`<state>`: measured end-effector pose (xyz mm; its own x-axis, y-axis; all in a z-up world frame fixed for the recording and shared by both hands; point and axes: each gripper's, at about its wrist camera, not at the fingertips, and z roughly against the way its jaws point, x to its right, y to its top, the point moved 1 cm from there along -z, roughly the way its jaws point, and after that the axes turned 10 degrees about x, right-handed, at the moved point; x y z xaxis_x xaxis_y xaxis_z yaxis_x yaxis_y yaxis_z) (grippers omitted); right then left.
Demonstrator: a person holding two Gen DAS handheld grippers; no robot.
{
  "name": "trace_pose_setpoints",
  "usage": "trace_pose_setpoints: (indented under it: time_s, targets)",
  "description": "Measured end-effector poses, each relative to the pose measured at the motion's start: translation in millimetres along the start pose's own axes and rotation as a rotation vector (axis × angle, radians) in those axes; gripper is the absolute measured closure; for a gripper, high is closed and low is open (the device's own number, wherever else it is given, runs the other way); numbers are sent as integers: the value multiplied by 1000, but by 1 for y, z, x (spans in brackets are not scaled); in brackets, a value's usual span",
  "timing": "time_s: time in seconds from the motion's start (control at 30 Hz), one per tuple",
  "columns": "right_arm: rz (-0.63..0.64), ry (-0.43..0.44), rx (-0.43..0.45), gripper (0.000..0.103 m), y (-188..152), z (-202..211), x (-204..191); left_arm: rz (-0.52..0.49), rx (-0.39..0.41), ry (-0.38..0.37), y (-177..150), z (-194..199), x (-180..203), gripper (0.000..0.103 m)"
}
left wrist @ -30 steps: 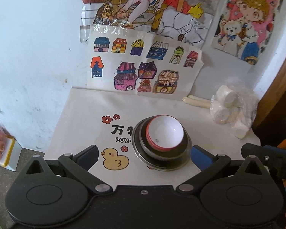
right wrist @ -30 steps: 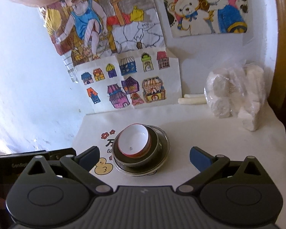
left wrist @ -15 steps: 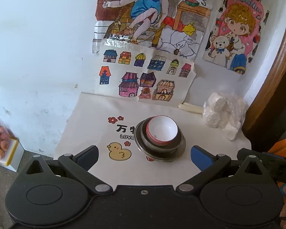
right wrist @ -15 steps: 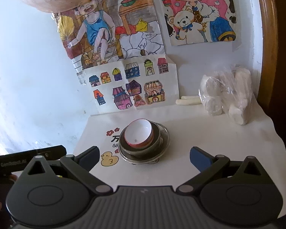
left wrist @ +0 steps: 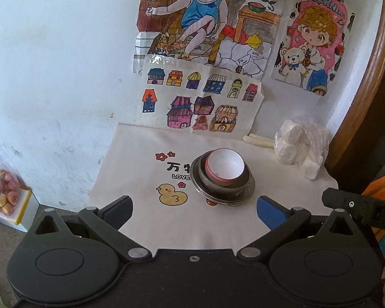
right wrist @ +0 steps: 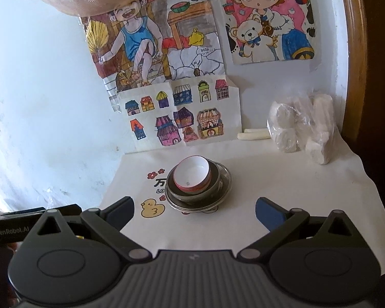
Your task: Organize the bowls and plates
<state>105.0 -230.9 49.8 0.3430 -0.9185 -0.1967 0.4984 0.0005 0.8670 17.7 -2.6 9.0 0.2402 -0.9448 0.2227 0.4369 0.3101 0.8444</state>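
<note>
Currently, left wrist view: my left gripper (left wrist: 193, 206) is hanging wide open and empty, well back from the stack. The red-rimmed bowl (left wrist: 224, 167) is sitting tilted inside the dark bowl (left wrist: 227, 183) on the metal plate (left wrist: 222, 197), on the tabletop (left wrist: 141, 148). Risk: the tilted bowl is liable to slide if nudged.

Right wrist view: my right gripper (right wrist: 194, 209) is likewise spread wide, gripping nothing. Against a second ago, both grippers are sitting further back; the stack is looking smaller, unchanged.
</note>
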Motion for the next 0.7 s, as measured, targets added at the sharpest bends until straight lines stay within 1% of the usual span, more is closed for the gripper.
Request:
trace_pose_setpoints:
  time_s: [0.23,0.4,0.57,0.7]
  targets:
    - [-11,-30,-8,0,-8,8,-17,-5,-12,-24,-2,7,-17,1]
    - [-5,-46,7,0,-13,18,-34,-10,-5,-33,-1,14,-33,1]
    - [-22,-60,9,0,-25,26,-46,-44,-9,-56,-8,22,-42,1]
    - [-34,-67,19,0,-34,35,-55,-65,8,-88,-12,31,-48,1]
